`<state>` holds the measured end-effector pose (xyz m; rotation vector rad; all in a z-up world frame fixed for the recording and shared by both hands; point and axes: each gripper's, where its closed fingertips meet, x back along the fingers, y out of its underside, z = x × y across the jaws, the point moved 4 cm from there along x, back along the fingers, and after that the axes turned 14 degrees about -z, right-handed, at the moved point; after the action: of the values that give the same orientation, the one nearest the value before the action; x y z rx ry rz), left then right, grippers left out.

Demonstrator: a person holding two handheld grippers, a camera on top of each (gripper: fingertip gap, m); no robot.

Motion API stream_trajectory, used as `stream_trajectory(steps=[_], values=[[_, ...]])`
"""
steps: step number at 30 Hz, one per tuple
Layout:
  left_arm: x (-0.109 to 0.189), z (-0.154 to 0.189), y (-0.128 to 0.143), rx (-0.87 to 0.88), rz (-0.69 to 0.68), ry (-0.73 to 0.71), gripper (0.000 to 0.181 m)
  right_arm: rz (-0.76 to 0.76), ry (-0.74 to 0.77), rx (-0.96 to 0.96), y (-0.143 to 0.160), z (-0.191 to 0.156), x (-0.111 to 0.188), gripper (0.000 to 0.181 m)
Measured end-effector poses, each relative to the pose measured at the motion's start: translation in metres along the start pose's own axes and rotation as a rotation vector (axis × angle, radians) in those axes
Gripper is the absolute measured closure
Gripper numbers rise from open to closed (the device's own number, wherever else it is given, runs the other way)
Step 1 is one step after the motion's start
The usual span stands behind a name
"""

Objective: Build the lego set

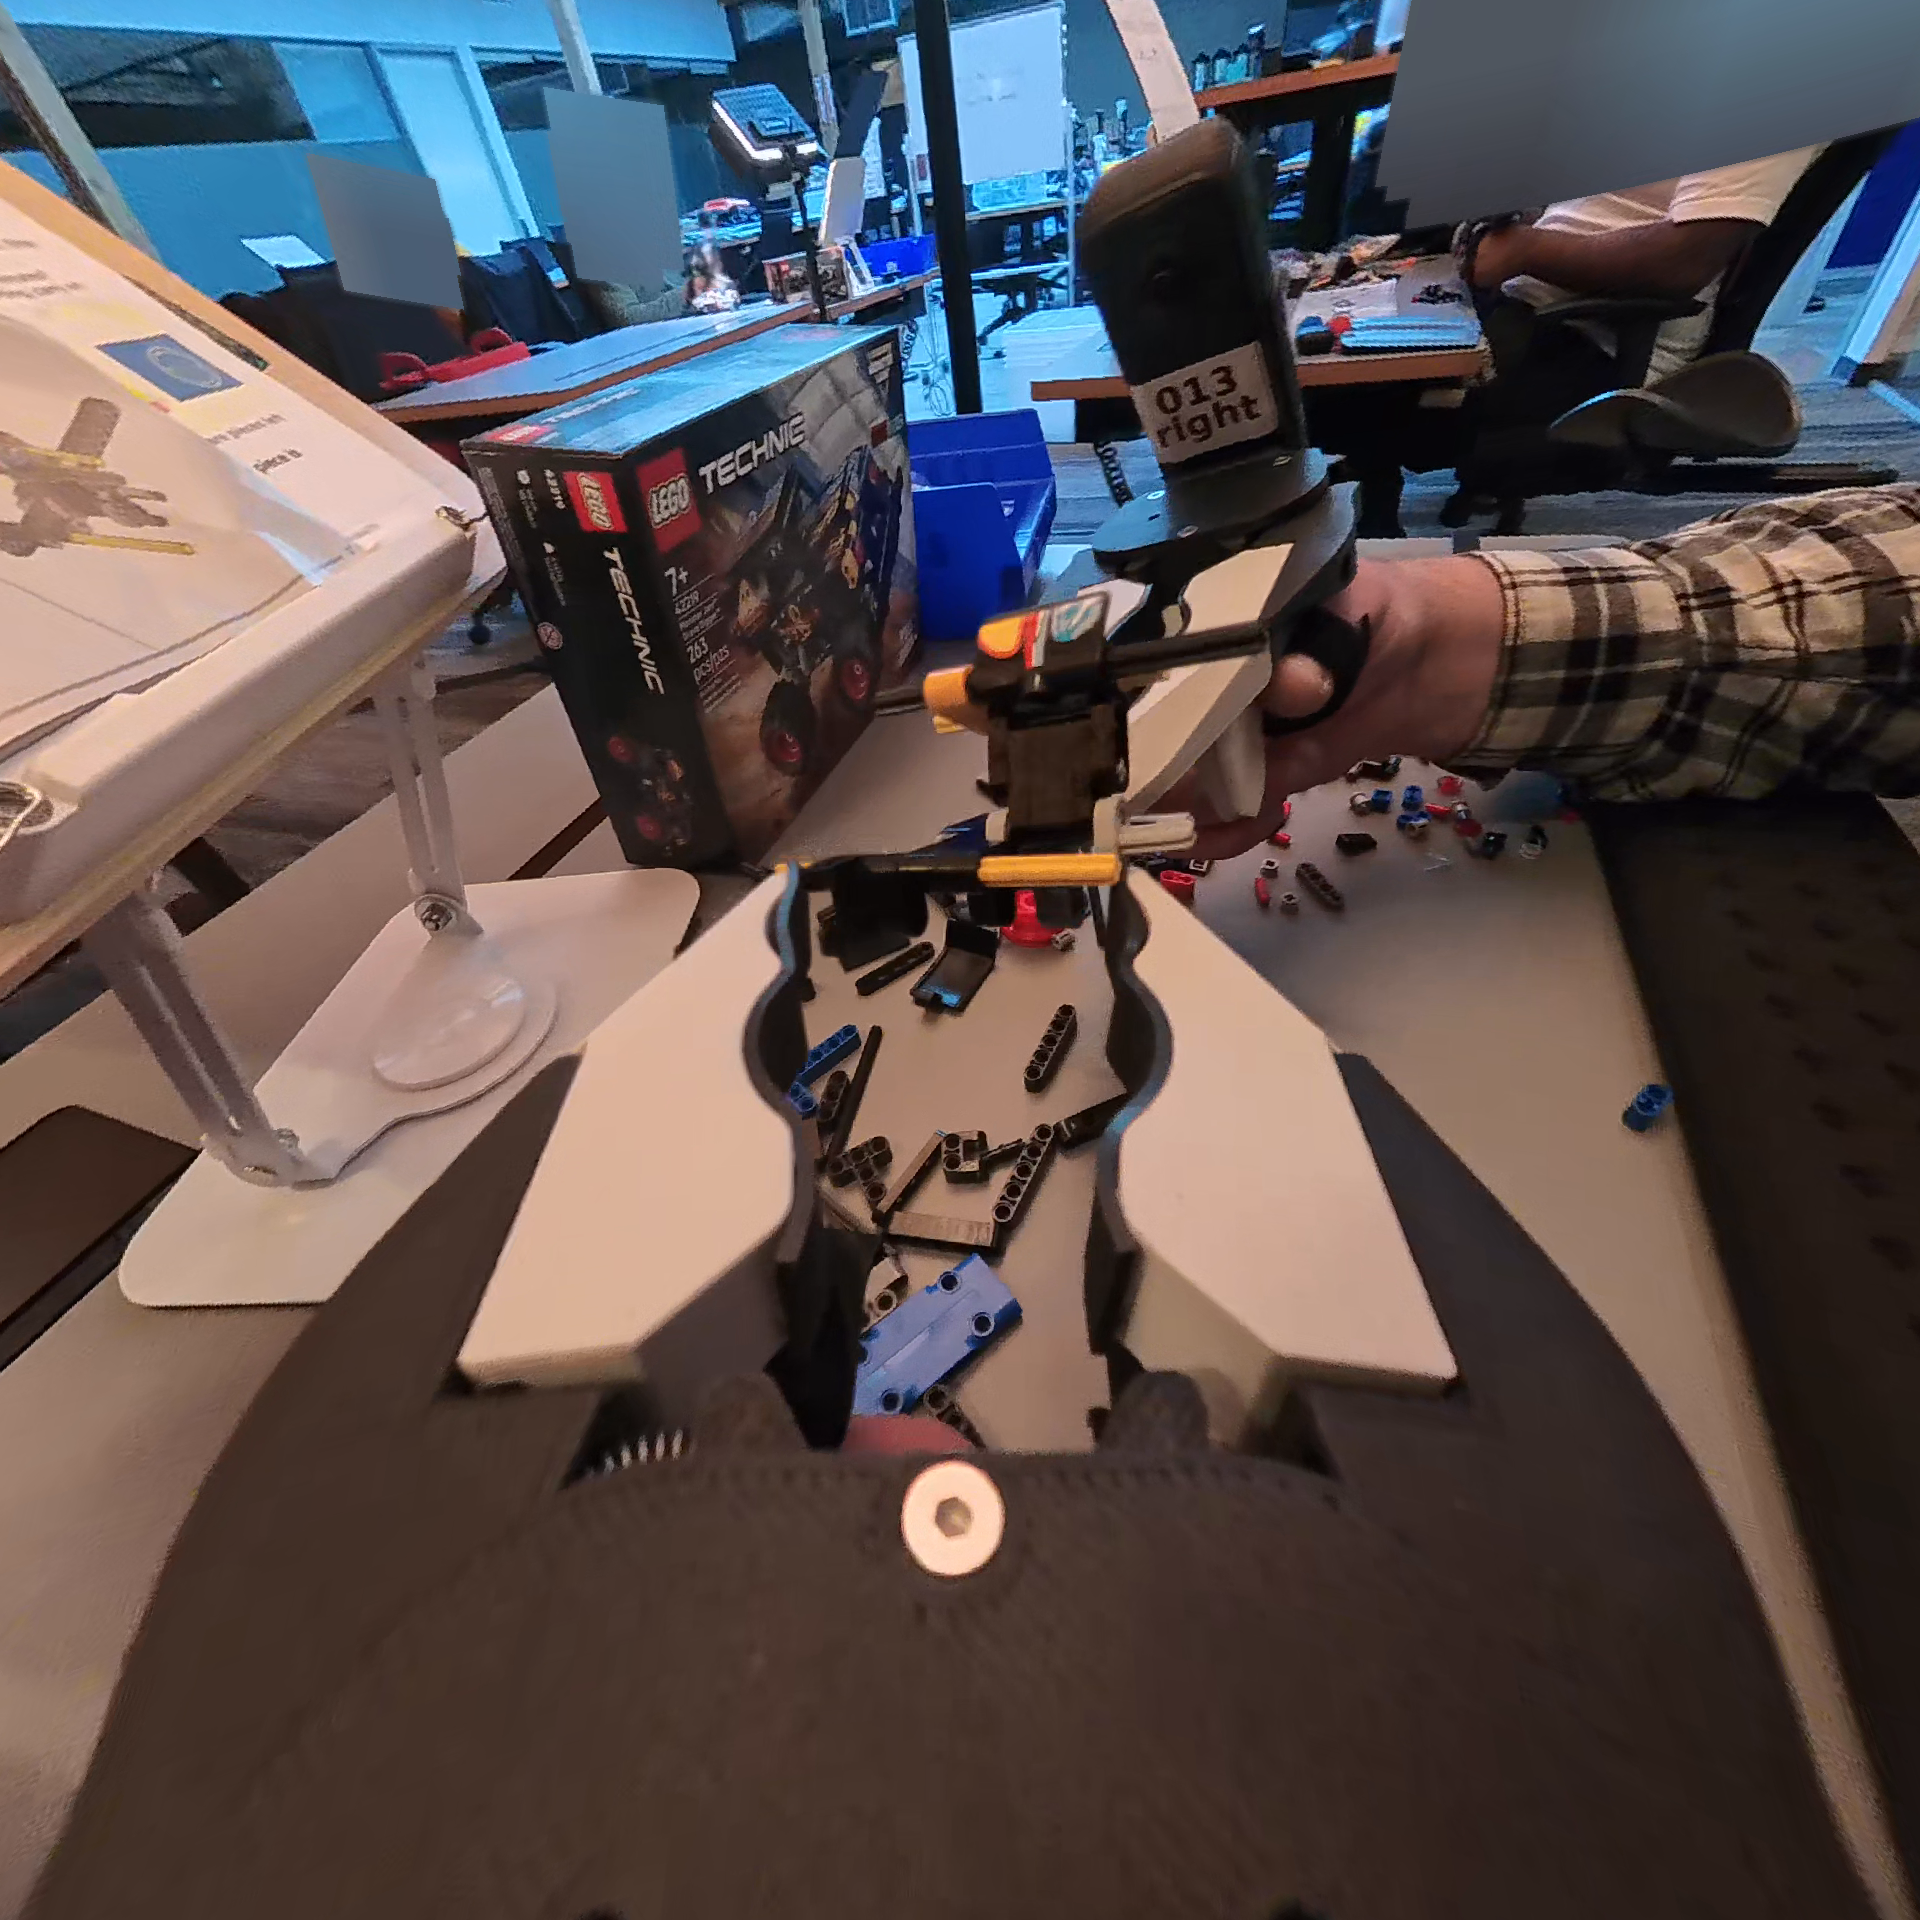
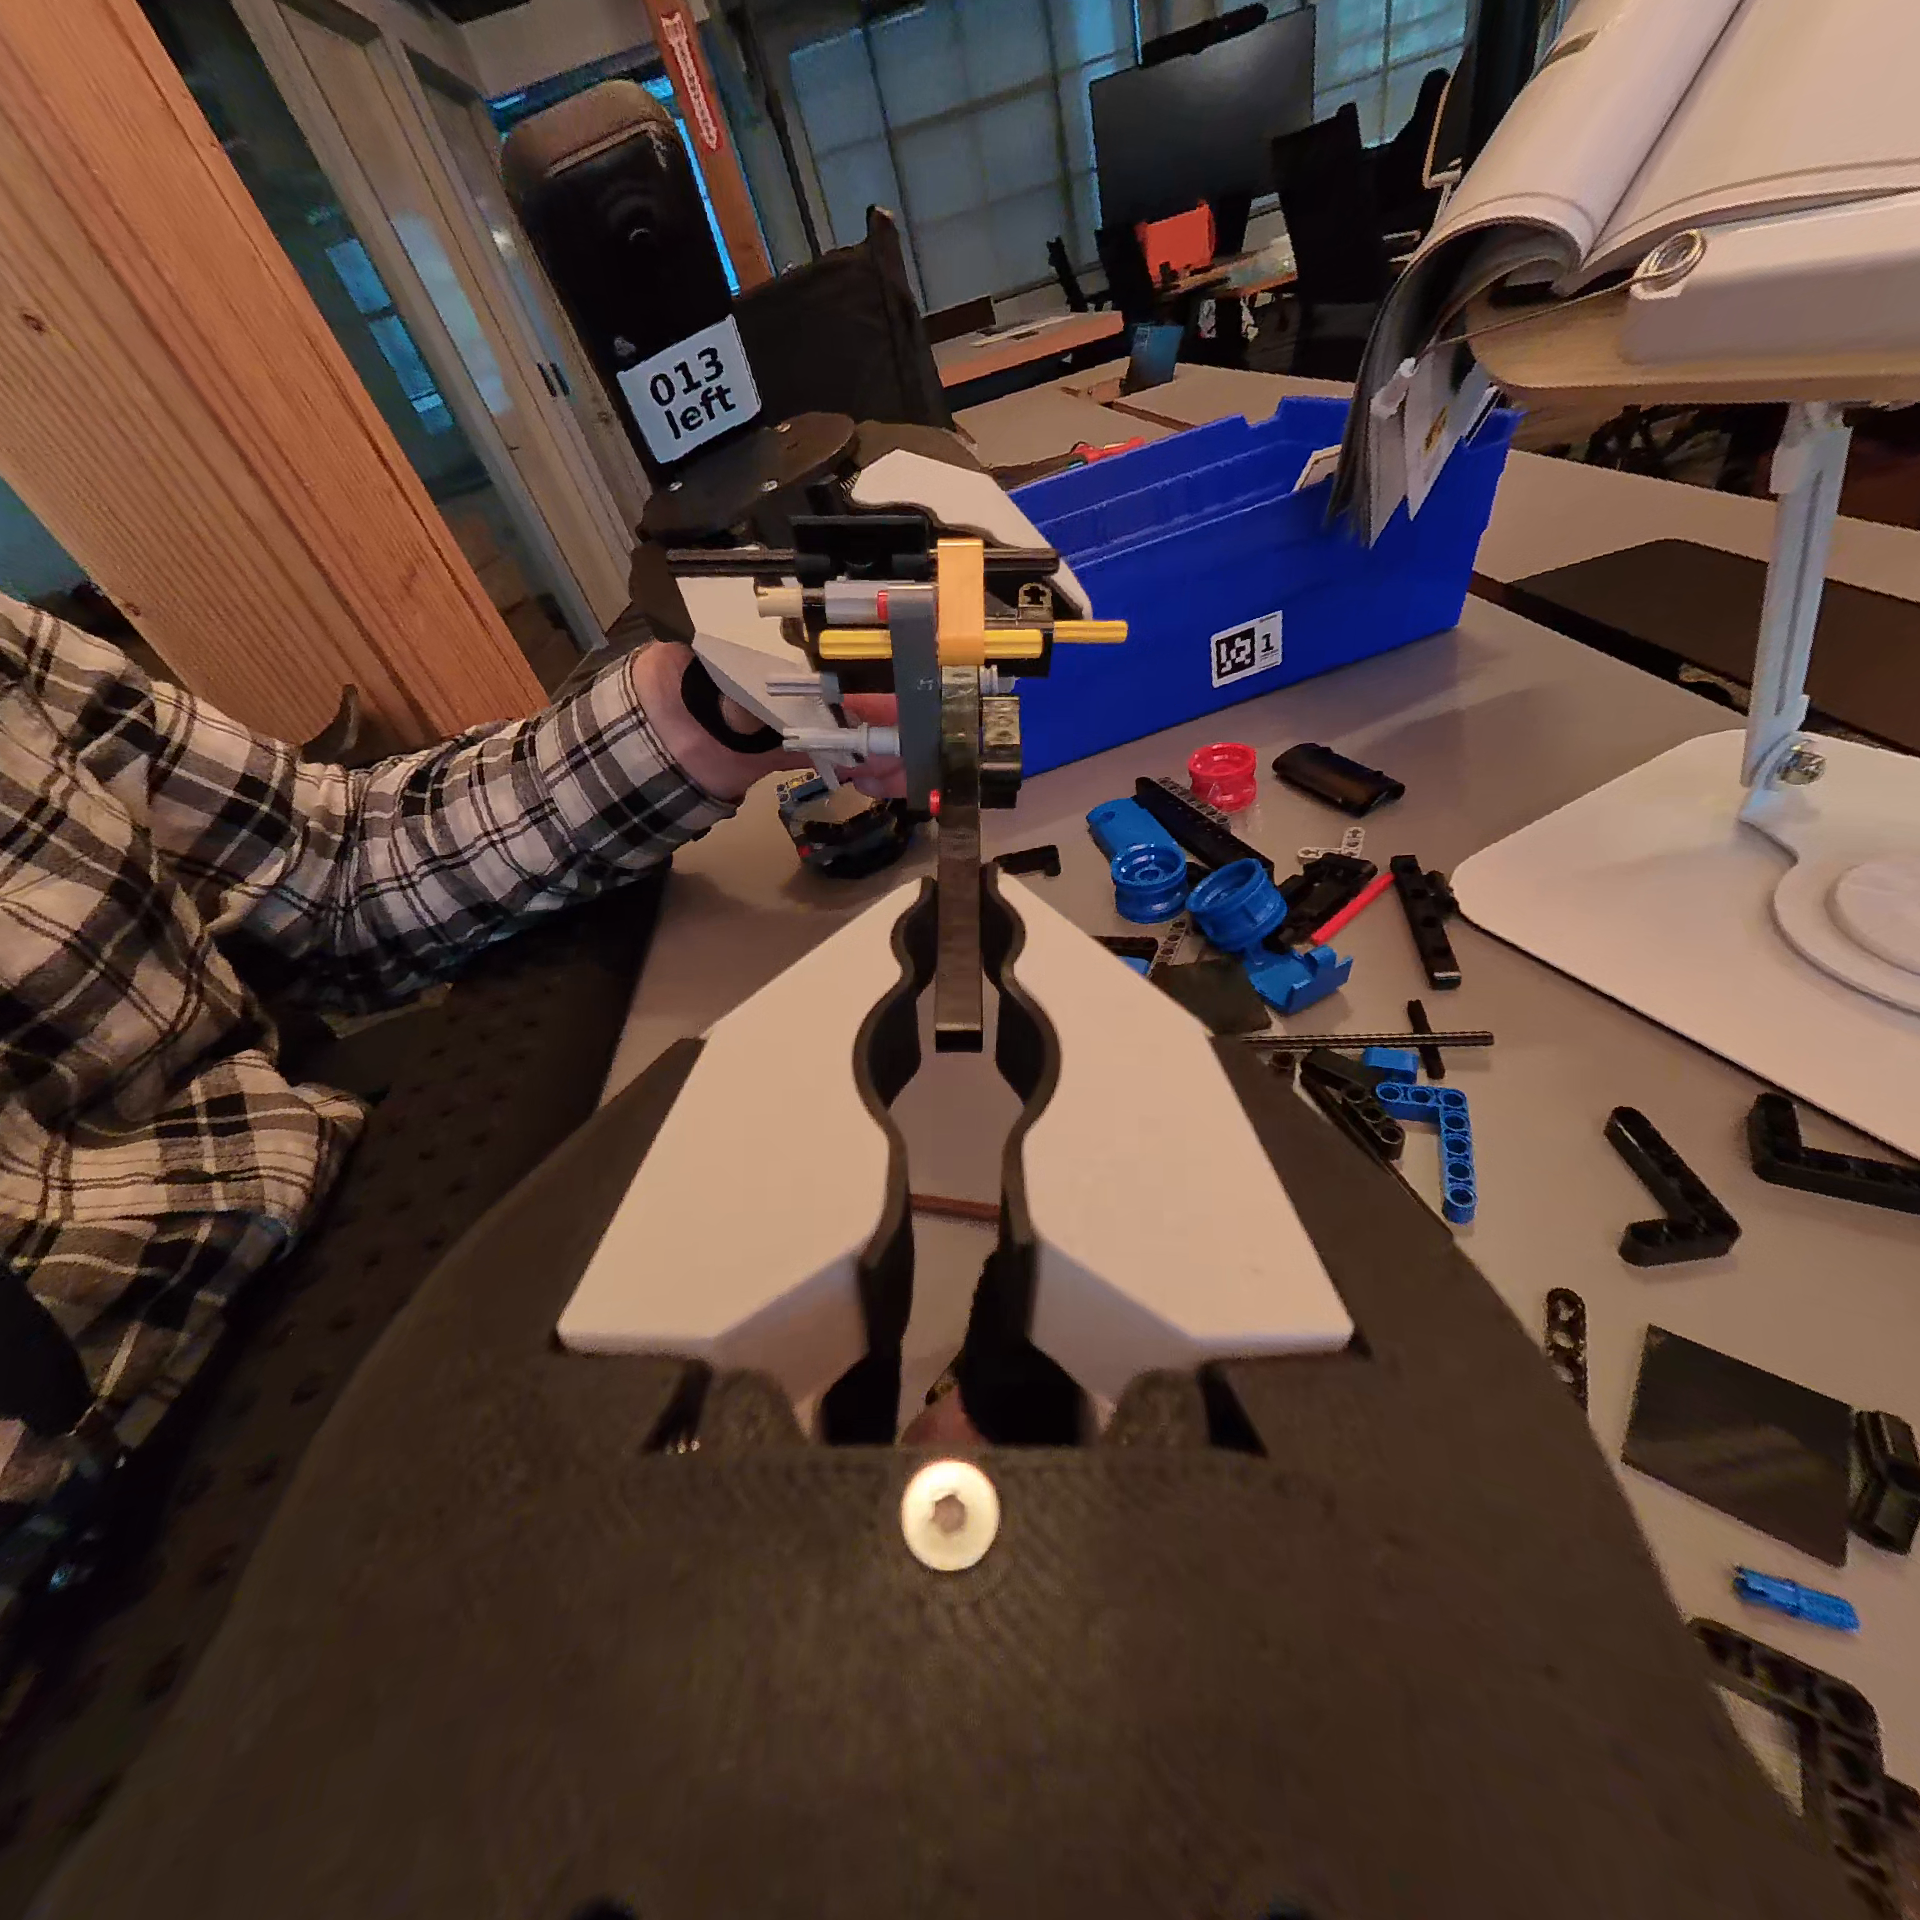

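Loose beams and blue wheels (image 2: 1148,881) litter our grey surface (image 2: 1538,748), near the blue bin (image 2: 1299,561) and set box (image 1: 717,592). Above it, our right tongs (image 2: 961,940) clamp the black beam of the half-built model (image 2: 935,665); our left tongs (image 1: 951,883) grip its other end.

Printed box (image 1: 717,603), white stickers (image 1: 1205,407), tagged blue bin (image 2: 1371,561)

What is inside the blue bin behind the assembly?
In the right wrist view, the blue bin shows ribbed inner walls and a white card edge near its far end. Its floor is hidden by the near wall, so any parts inside can't be seen.
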<state>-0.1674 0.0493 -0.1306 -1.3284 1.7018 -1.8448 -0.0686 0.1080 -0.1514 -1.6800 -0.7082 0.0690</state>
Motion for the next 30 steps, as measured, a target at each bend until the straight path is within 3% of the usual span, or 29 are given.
stream_trajectory(steps=[22, 30], values=[[-0.0054, 0.0044, -0.0008, -0.075, -0.02, -0.058, 0.126, 0.003, -0.12, -0.052, 0.0035, -0.0008, 0.0089, 0.176], [-0.0062, 0.0046, -0.0025, -0.131, -0.012, -0.115, 0.148, 0.004, -0.218, -0.177, 0.0032, -0.0021, 0.0097, 0.177]])
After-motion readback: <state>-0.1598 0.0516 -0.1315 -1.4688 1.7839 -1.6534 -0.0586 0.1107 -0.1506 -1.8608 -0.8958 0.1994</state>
